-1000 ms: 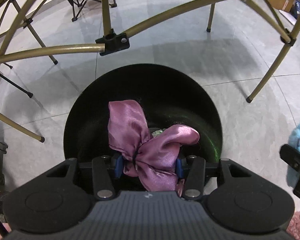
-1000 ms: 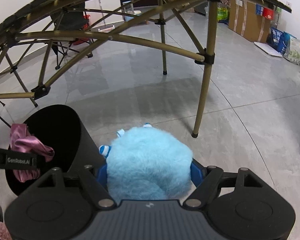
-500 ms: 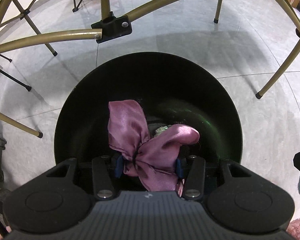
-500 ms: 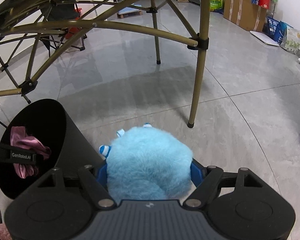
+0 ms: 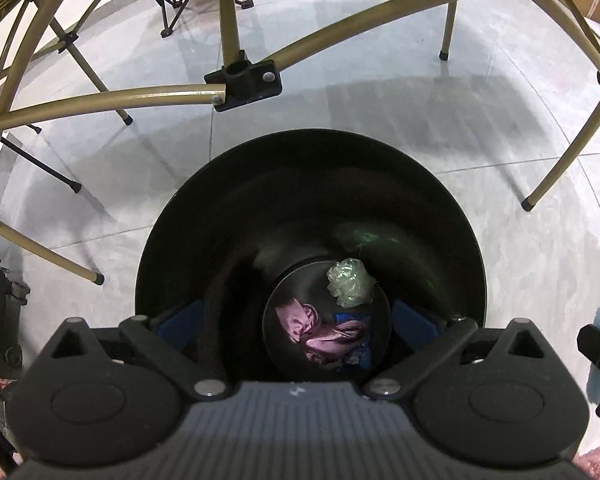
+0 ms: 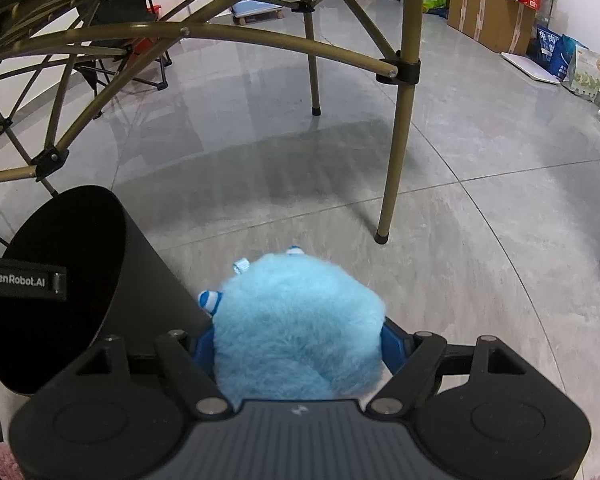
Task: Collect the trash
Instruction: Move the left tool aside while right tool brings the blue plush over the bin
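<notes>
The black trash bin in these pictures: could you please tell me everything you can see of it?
The black trash bin is a round, smooth, glossy container with a wide open mouth and walls tapering to a smaller flat bottom. It stands upright on the grey tiled floor beside a folding table's gold legs. At its bottom lie a purple satin cloth, a crumpled clear-green wrapper and something blue. The open left gripper hovers over its mouth.

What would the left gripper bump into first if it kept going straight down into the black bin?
Probably the purple cloth on the bin's bottom; the open left gripper has nothing nearer.
</notes>
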Motion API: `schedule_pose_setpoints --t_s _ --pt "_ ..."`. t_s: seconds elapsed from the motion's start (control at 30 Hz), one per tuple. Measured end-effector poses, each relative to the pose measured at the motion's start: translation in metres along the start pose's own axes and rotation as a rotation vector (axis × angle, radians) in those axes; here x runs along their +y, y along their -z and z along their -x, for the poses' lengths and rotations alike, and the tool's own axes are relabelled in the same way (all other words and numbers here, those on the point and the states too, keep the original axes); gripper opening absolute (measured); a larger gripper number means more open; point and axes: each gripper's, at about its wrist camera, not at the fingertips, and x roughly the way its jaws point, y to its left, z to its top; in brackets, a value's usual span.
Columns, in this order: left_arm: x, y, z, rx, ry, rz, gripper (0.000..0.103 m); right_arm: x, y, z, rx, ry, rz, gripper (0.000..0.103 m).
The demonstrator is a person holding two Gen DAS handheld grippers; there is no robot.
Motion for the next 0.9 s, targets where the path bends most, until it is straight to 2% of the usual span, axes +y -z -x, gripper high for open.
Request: schedule_pose_setpoints --t_s 0.4,0.9 --pt "0.005 0.007 0.015 -0.026 0.02 0.009 0.103 0.006 0.002 0.0 0.014 0.006 0.019 0.076" --pt "0.029 0.018 0.042 -0.089 0.04 0.044 0.103 0.026 0.003 0.017 -0.019 0.007 0.064 0.077"
